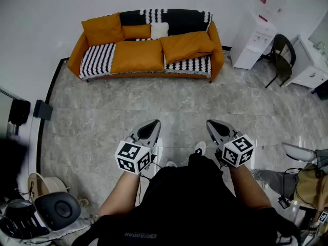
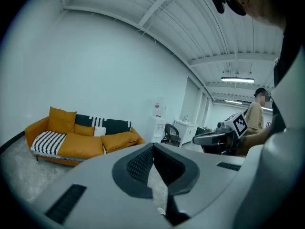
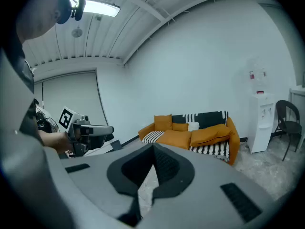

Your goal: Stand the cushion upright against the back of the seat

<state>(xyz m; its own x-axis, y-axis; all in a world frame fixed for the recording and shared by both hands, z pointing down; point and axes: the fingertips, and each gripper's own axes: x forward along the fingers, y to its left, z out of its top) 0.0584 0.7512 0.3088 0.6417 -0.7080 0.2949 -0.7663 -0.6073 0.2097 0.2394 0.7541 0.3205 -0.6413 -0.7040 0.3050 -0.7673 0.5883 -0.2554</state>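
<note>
An orange cushion (image 1: pixel 187 45) lies flat on the sofa (image 1: pixel 218 50) seat, well apart from the left hand-held gripper (image 1: pixel 152 125) and right hand-held gripper (image 1: pixel 212 124), both closed, empty. The right gripper view shows a ceiling lamp (image 3: pixel 97 7); the head view does not.

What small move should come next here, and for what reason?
Probably step forward toward the sofa: both the left gripper and right gripper are shut, empty, and a stretch of floor away from the orange cushion lying flat on its seat.

Grey marble floor (image 1: pixel 169 104), white walls (image 1: pixel 41 14), blk chair (image 1: pixel 283 55).
</note>
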